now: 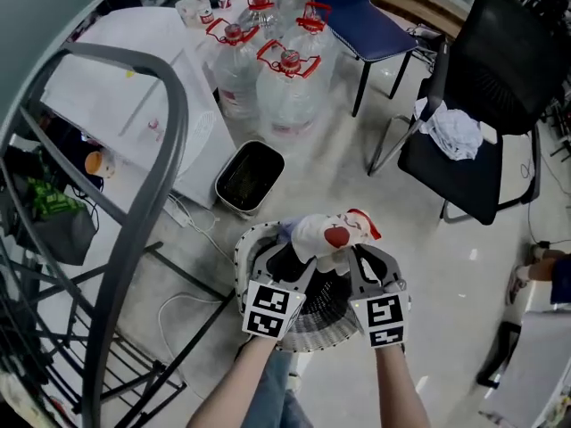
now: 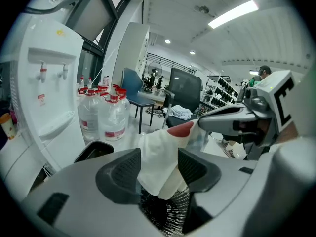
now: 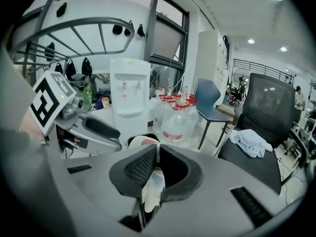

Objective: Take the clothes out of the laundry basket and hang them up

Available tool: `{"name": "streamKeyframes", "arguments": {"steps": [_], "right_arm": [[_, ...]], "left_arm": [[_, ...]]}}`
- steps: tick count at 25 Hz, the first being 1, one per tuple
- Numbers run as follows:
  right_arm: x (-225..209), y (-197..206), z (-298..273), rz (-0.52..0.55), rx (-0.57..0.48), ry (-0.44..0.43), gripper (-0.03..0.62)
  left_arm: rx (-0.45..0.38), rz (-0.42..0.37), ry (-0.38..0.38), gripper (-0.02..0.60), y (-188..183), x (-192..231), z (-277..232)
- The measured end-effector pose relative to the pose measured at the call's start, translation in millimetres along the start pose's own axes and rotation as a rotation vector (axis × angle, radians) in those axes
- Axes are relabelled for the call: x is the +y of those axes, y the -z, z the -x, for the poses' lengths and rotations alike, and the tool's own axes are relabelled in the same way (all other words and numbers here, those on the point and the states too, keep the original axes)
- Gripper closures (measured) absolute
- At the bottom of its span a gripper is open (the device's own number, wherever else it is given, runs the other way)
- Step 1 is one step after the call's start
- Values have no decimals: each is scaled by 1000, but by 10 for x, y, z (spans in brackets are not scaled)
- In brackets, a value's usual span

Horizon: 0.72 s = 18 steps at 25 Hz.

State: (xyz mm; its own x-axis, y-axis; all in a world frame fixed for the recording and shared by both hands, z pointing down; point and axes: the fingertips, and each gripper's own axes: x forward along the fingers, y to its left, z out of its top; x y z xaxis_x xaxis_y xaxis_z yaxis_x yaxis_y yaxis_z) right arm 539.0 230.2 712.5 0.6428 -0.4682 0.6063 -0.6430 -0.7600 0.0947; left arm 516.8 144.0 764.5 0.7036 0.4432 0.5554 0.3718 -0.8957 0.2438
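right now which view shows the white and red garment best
The head view: most of the garment shows, bunched above the basket. The left gripper view shows one white fold with a red edge; the right gripper view, only a pinched sliver.

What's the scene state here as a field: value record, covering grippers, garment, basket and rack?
left gripper: shut on white garment, cloth bunched between wide-set pads
right gripper: jaws nearly together, pinching a thin fold of the same garment
white garment: red patches, held above the basket
laundry basket: on the floor, directly below both grippers
drying rack: grey tube frame at head view's left
task stage: garment not yet hung
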Motion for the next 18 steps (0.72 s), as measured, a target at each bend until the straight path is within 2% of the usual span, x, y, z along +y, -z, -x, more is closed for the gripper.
{"name": "streamKeyframes", "arguments": {"steps": [4,7,13,18], "right_arm": [[128,-297,531,1,-68,19,571],[247,-491,963,17,-121,26,571],[532,-883,1917,37,-213,16,571],[747,-1066,2668,35,-279,22,571]], "left_arm": [[-21,-19,19,338,-48,-241,382],[-20,-31,37,311,-83,-449,711],[3,-110,59,278,-148,-861,1432],[-41,-94,148,272,-174,-1362,1931]]}}
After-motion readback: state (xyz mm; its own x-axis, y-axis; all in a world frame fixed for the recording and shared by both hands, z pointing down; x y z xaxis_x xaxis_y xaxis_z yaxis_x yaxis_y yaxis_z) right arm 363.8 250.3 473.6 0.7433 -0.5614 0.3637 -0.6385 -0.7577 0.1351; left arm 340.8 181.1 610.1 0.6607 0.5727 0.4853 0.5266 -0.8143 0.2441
